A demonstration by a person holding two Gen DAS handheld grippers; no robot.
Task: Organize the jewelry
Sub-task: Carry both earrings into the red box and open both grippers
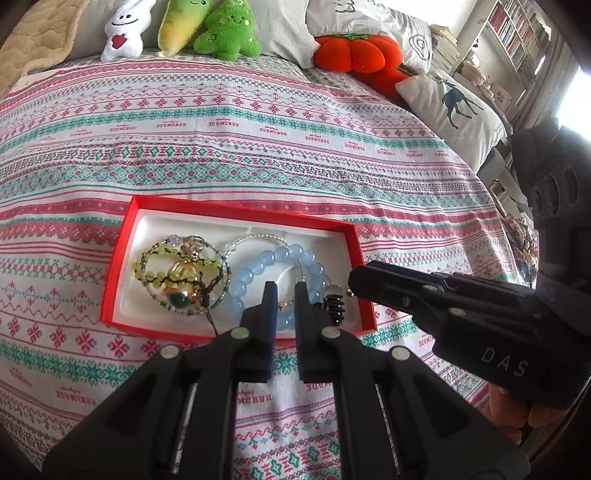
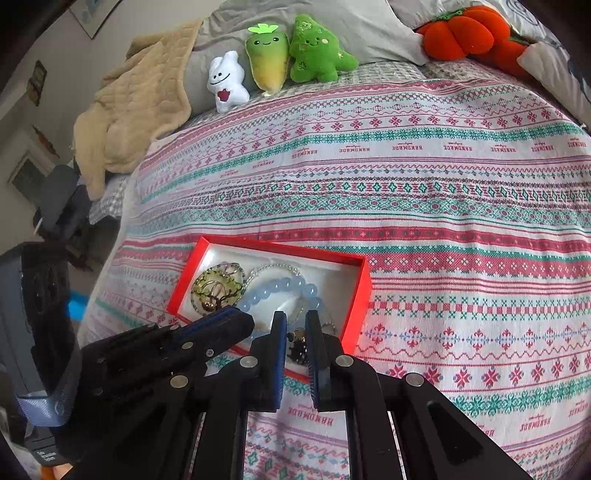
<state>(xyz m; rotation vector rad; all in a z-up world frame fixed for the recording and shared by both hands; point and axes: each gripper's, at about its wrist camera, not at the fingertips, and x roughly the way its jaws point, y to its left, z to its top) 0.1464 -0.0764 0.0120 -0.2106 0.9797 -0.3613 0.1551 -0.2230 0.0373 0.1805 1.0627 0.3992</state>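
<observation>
A red jewelry box (image 1: 122,258) with a white lining lies on the patterned bedspread; it also shows in the right wrist view (image 2: 364,295). Inside lie a green beaded piece with a gold pendant (image 1: 177,277), a pale blue bead bracelet (image 1: 273,258) (image 2: 280,288), a thin silver chain (image 1: 255,240) and a small dark beaded piece (image 1: 334,308) (image 2: 297,349). My left gripper (image 1: 285,291) hovers over the box's near edge, slightly open and empty. My right gripper (image 2: 295,321) is slightly open above the dark piece; in the left wrist view (image 1: 351,286) it is at the box's right end.
Plush toys line the far side of the bed: a white one (image 1: 123,31), two green ones (image 1: 229,33) and an orange pumpkin (image 1: 354,51). A deer-print pillow (image 1: 450,107) lies at the right. A beige blanket (image 2: 136,107) hangs at the bed's left corner.
</observation>
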